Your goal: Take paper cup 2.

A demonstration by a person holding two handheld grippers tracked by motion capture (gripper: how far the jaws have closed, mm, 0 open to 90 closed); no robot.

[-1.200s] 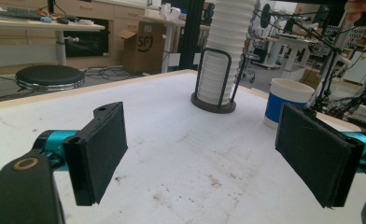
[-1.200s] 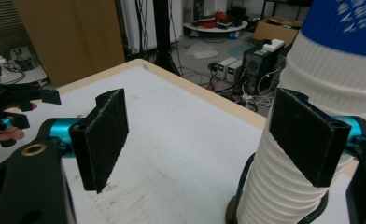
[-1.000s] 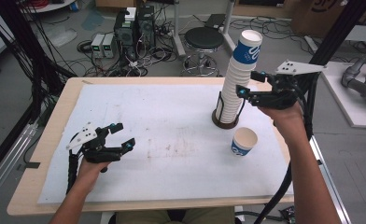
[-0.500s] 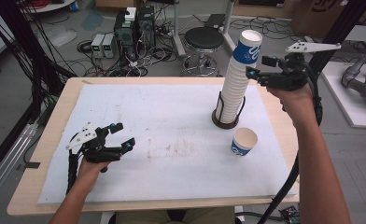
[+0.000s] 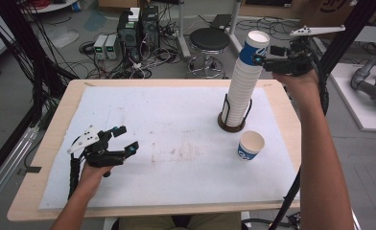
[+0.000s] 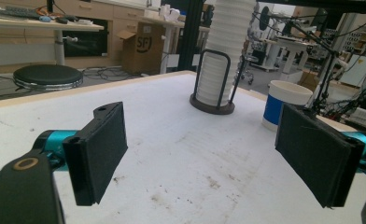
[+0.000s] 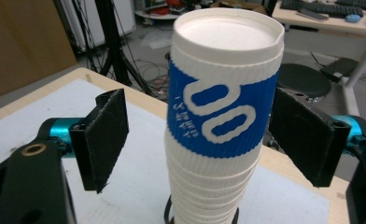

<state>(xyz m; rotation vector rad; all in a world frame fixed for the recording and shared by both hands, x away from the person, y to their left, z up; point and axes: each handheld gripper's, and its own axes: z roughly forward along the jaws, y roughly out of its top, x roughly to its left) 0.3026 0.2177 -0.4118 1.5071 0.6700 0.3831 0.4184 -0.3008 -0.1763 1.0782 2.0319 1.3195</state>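
Up at one o'clock, the right gripper (image 7: 197, 140) hangs wide open with its jaws flanking, not touching, the top cup (image 7: 225, 84) of one tall stack (image 5: 241, 86) in a holder, one loose cup (image 5: 250, 145) nearby, while the left gripper (image 5: 123, 141) gapes empty at eight o'clock.
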